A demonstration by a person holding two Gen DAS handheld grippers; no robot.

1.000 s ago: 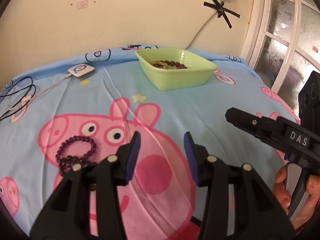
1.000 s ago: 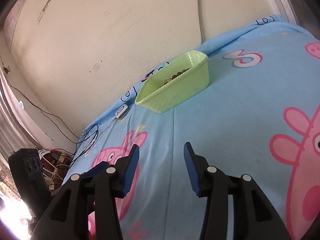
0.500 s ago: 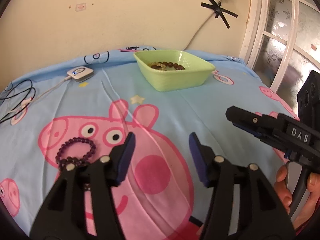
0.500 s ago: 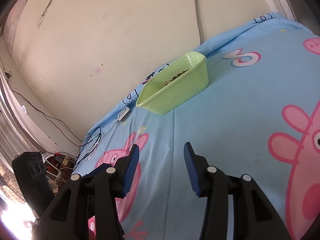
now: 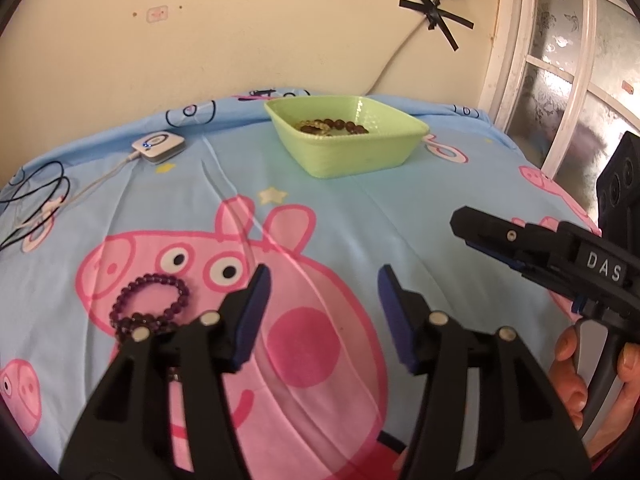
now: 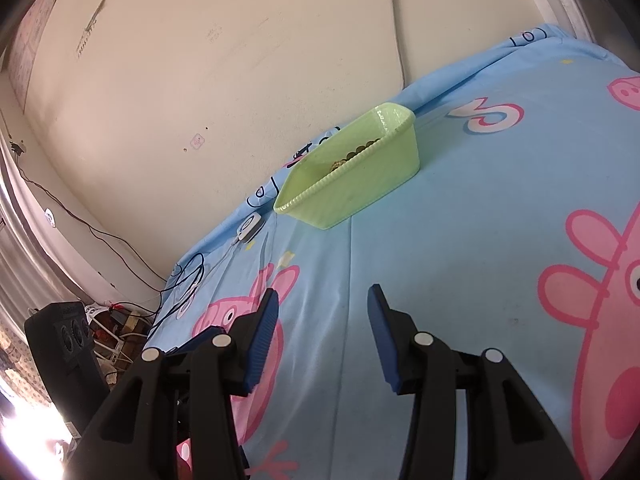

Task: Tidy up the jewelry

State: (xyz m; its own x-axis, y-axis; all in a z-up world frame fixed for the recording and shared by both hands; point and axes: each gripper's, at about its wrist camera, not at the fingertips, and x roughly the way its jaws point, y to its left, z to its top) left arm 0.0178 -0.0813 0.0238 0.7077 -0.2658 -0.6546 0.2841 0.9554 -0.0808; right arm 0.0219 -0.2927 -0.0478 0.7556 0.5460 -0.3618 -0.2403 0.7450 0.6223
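Observation:
A purple bead bracelet (image 5: 150, 304) lies on the blue cartoon-pig sheet (image 5: 360, 208), just left of my left gripper's left finger. My left gripper (image 5: 322, 280) hangs open over the pink pig print with nothing between its pads. A light green tray (image 5: 346, 138) stands at the back by the wall and holds brown and yellowish bead bracelets (image 5: 332, 126). In the right wrist view the green tray (image 6: 352, 176) sits ahead and my right gripper (image 6: 322, 300) is open and empty above the sheet. The right gripper's black body (image 5: 560, 256) shows at the right of the left wrist view, held by a hand (image 5: 576, 376).
A small white device (image 5: 158, 146) with a white cable and black wires (image 5: 36, 196) lies at the back left of the sheet. A window frame (image 5: 560, 60) stands on the right. The wall rises right behind the tray. A black speaker (image 6: 64, 344) stands beyond the bed's left edge.
My left gripper's jaws have spread wider than a second ago. The view has shifted only slightly. The right gripper and the bracelet have kept still.

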